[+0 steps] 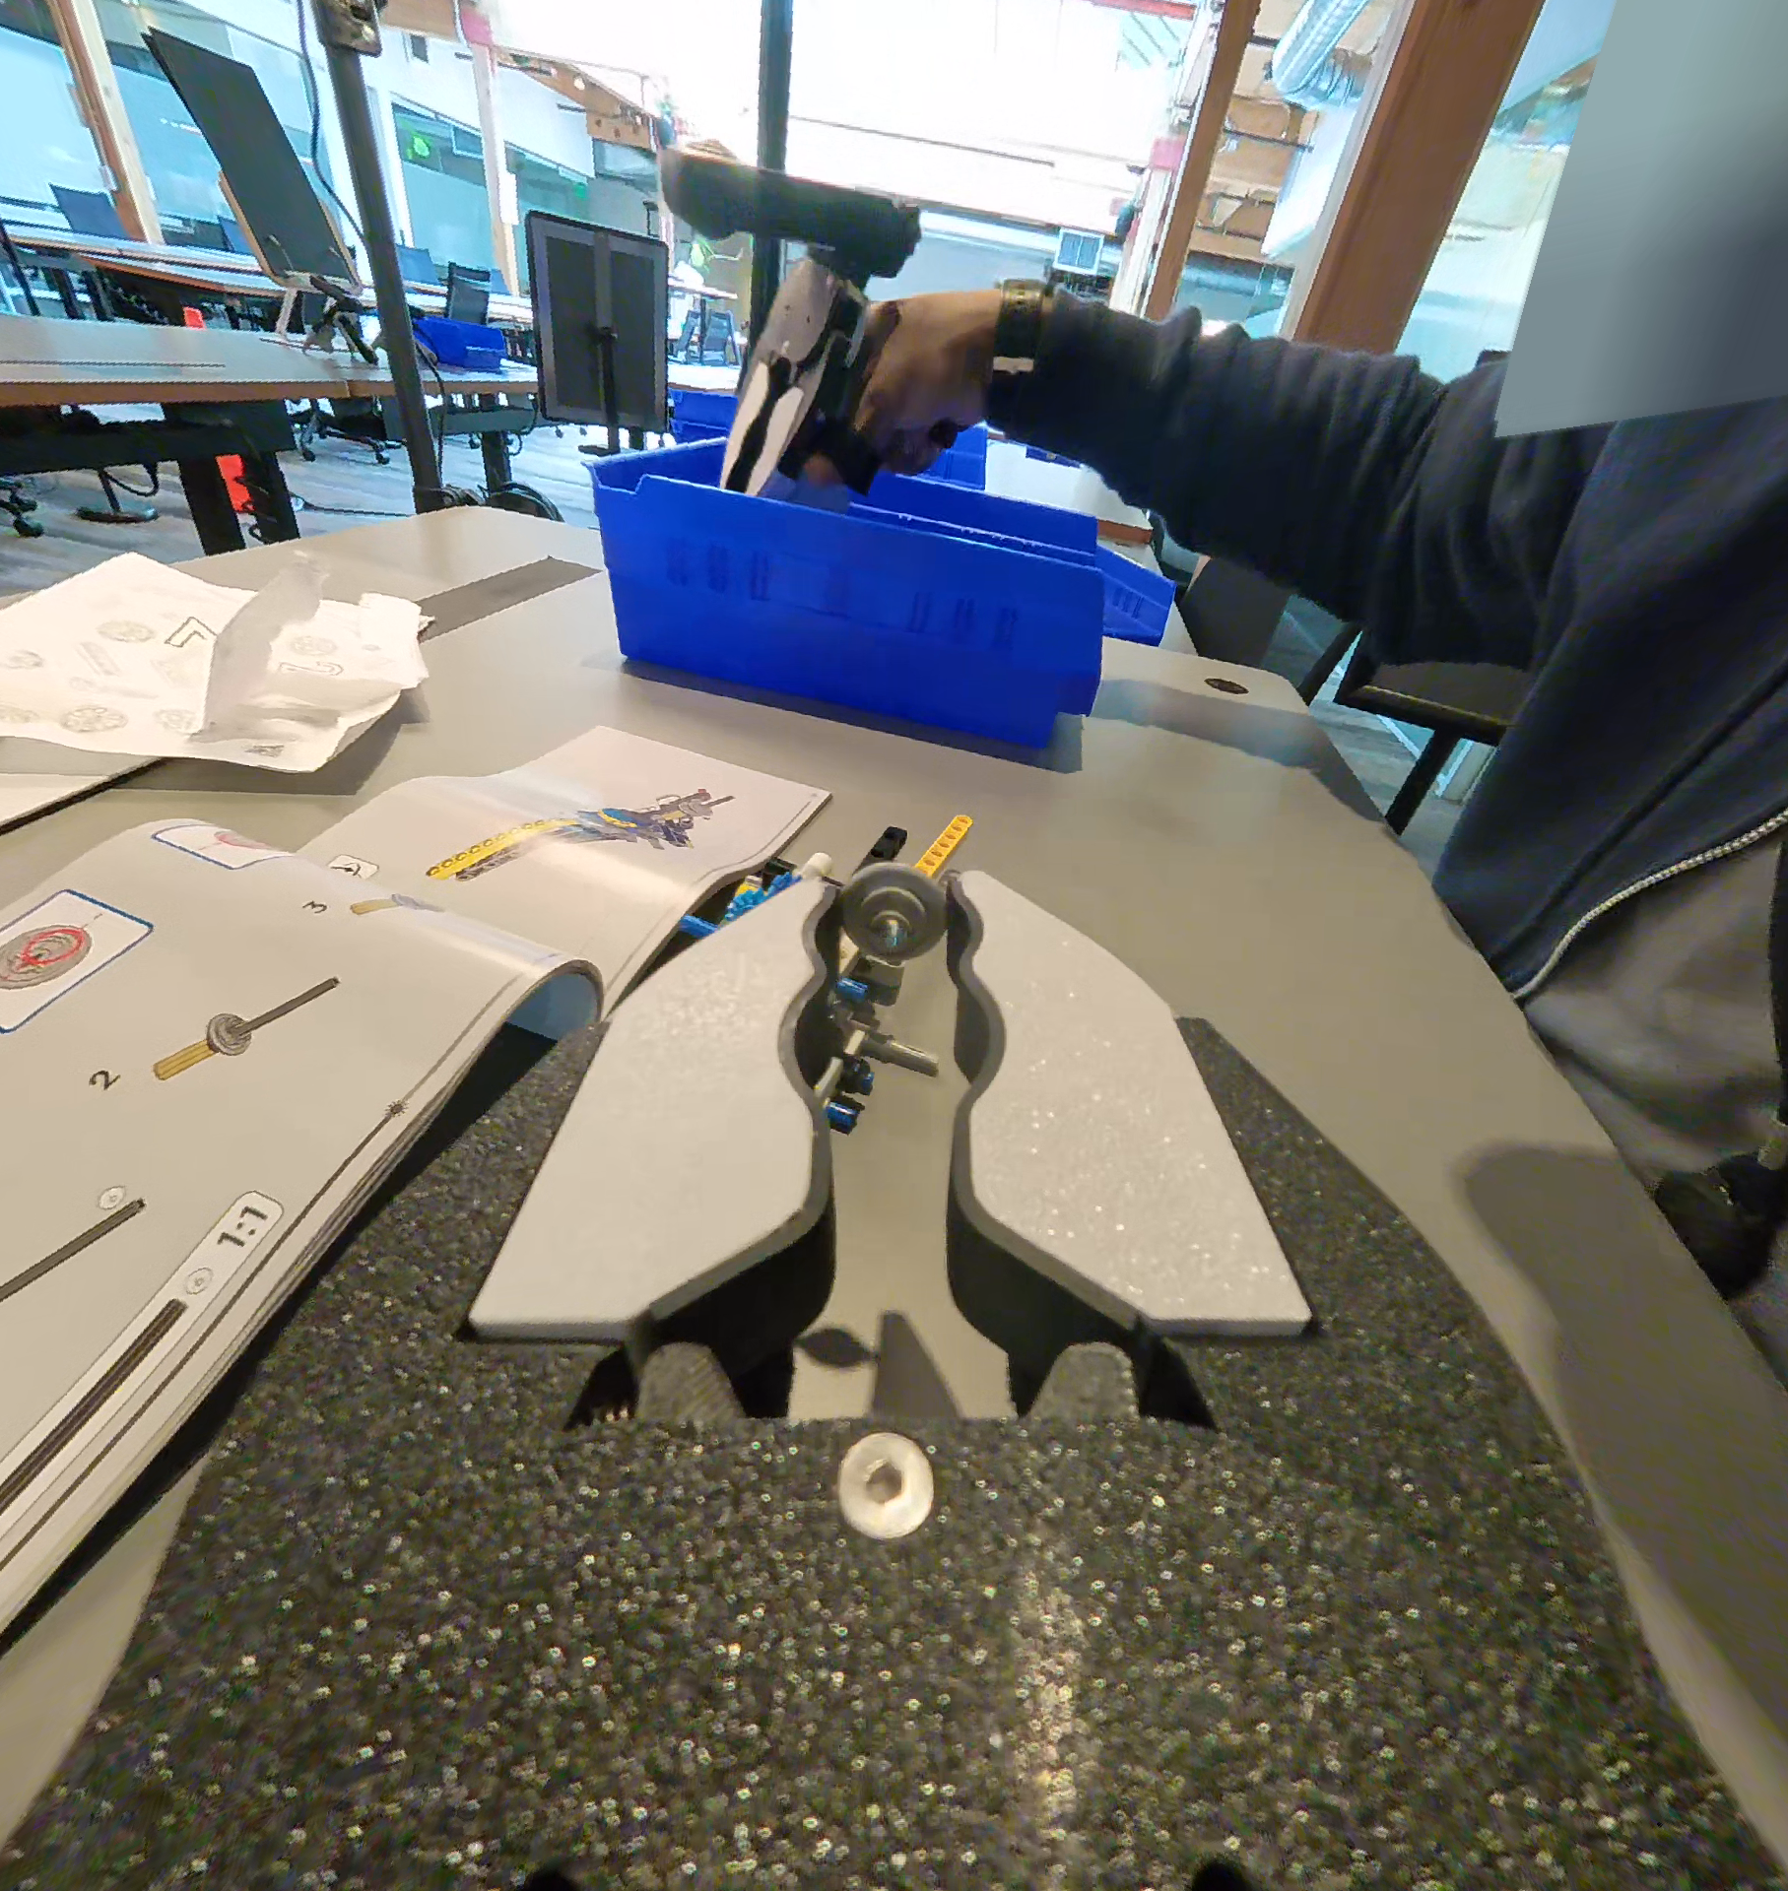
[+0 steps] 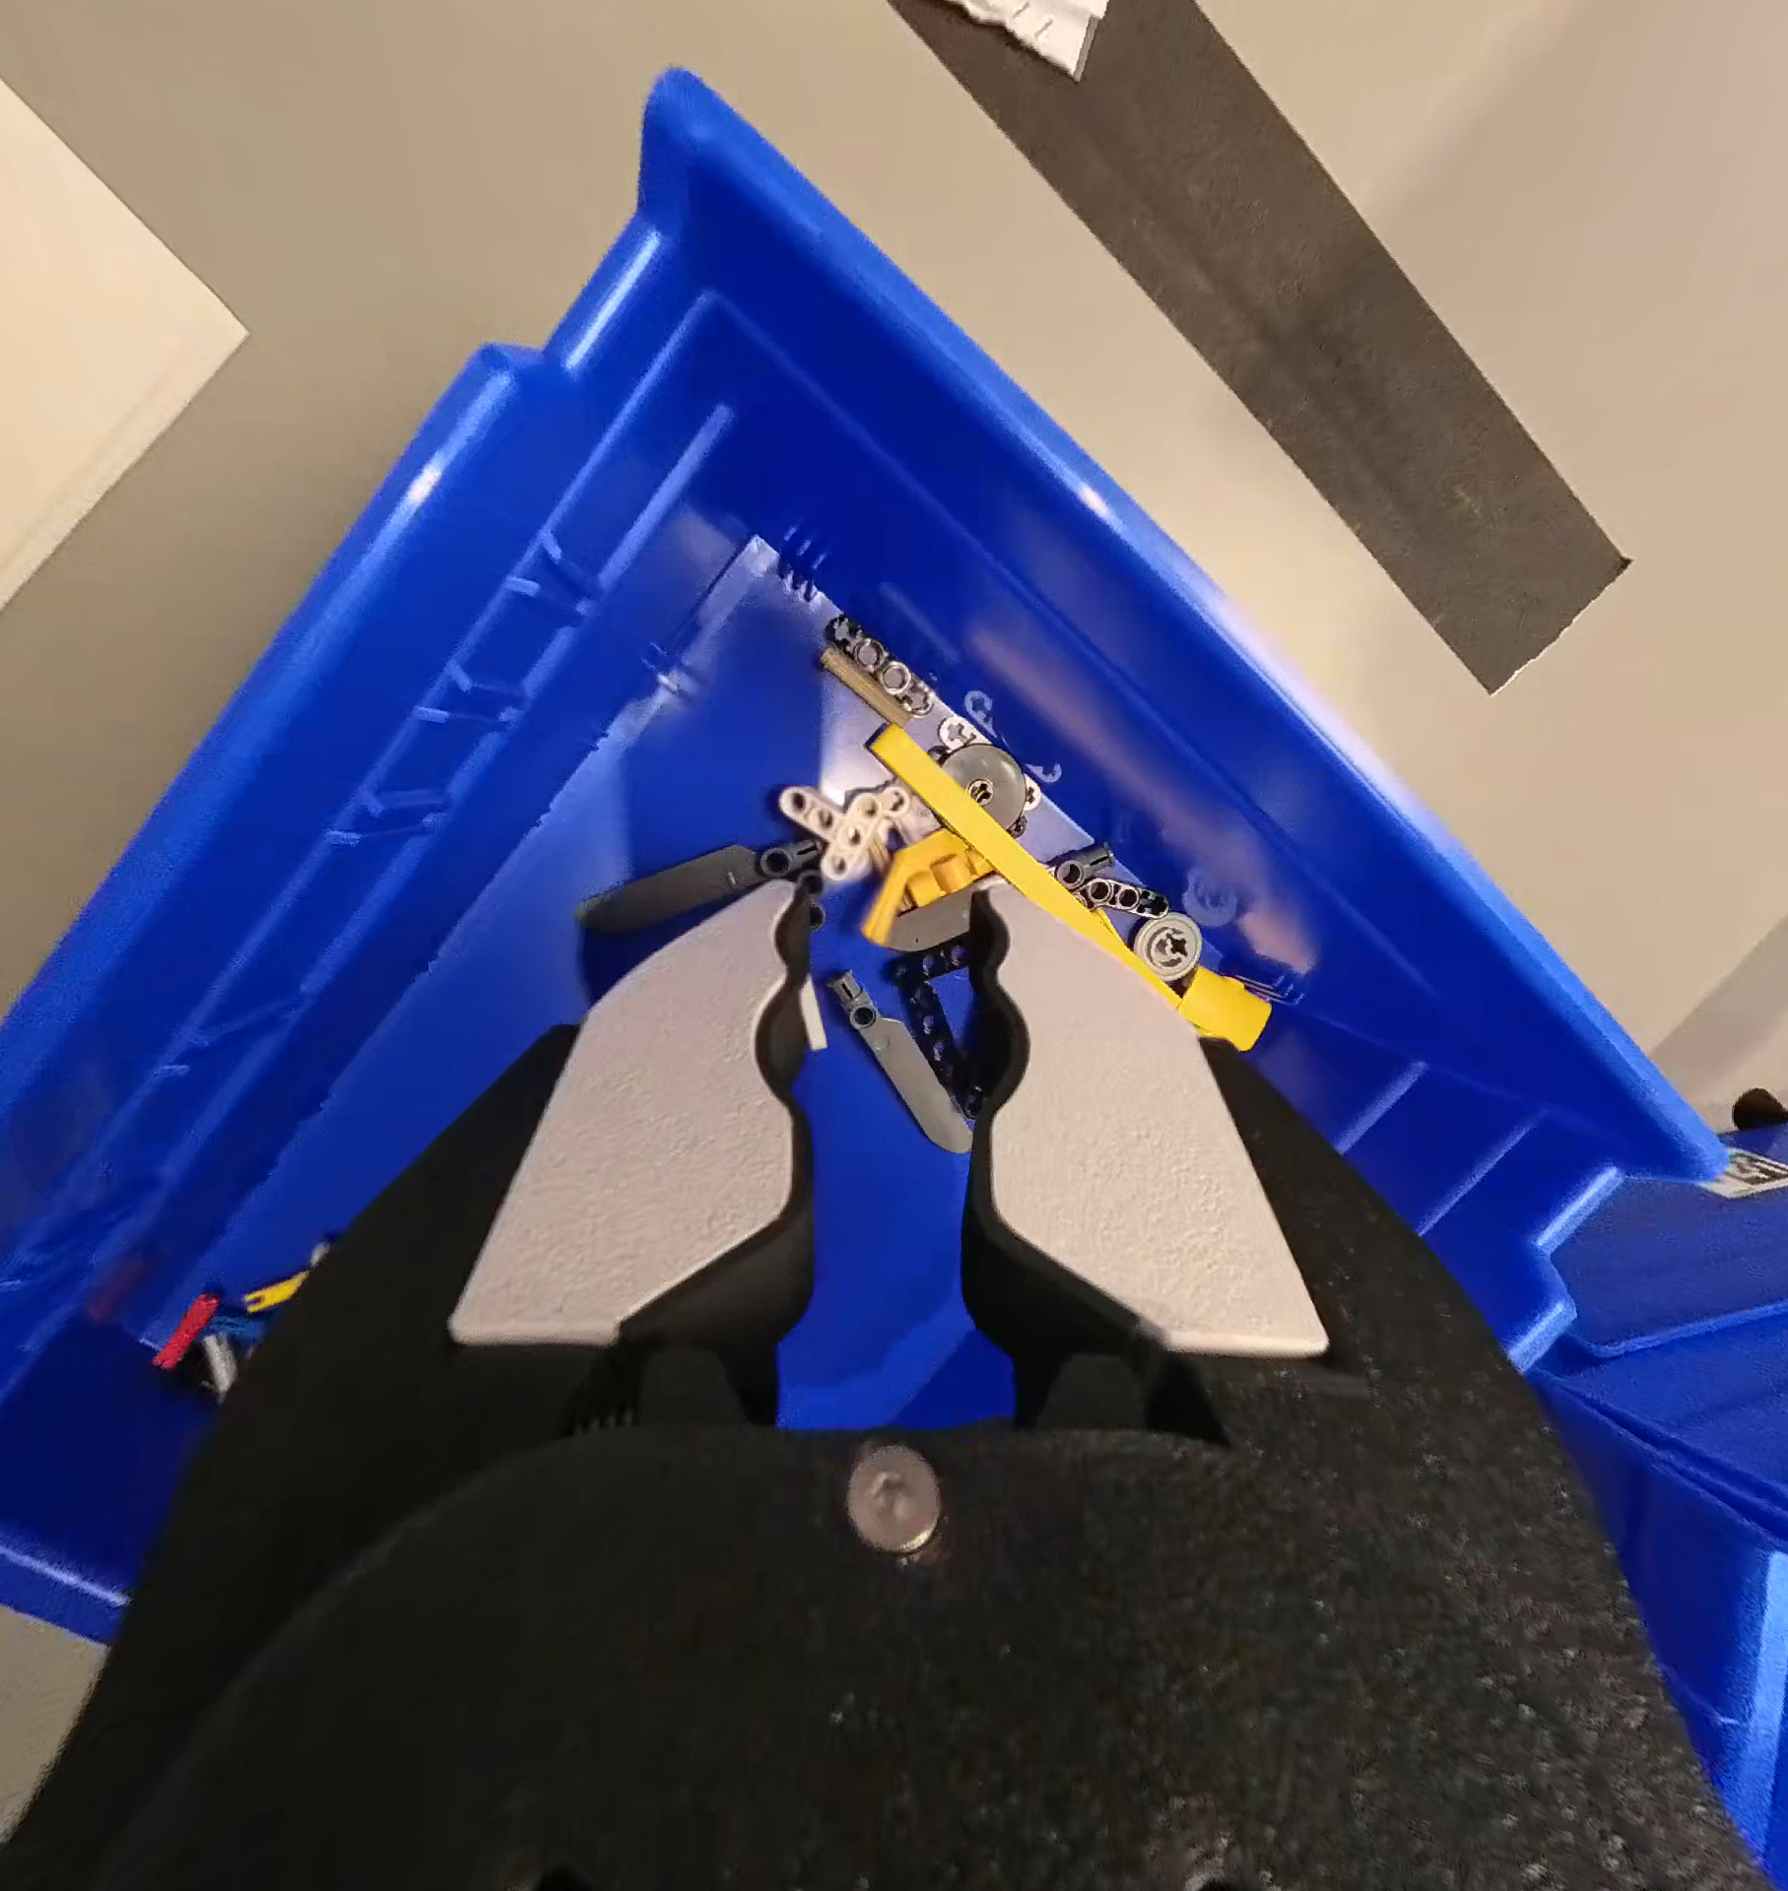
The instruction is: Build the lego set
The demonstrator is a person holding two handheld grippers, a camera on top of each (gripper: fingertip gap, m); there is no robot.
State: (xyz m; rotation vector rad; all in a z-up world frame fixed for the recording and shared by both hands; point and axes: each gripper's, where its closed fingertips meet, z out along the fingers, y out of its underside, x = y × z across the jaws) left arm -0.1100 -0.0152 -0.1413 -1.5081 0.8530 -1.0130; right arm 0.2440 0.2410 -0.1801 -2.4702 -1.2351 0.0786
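Observation:
My left gripper (image 1: 891, 900) is shut on a small lego assembly (image 1: 874, 1013), gripping its grey pulley wheel (image 1: 887, 903) at the fingertips; an axle with blue pins hangs between the fingers. More of the build, with a yellow beam (image 1: 943, 844), lies on the table just beyond. My right gripper (image 2: 884, 900) is open and empty, pointing down into the blue bin (image 2: 460, 655) above loose parts: a yellow beam (image 2: 1033, 870), a white cross piece (image 2: 854, 824), a grey wheel (image 2: 987, 778). In the left wrist view the right gripper (image 1: 767, 481) dips into the blue bin (image 1: 848, 614).
An open instruction booklet (image 1: 255, 1023) lies left of my left gripper. Crumpled paper bags (image 1: 183, 665) sit at the far left. A person's arm in a dark sleeve (image 1: 1330, 460) reaches across on the right. A second blue bin (image 2: 1739, 1381) stands beside the first. Some 45 centimeters of space lies between my two pairs of fingers. My left tips are about 45 centimeters from the white cross piece (image 2: 854, 824), my right tips only 5 centimeters.

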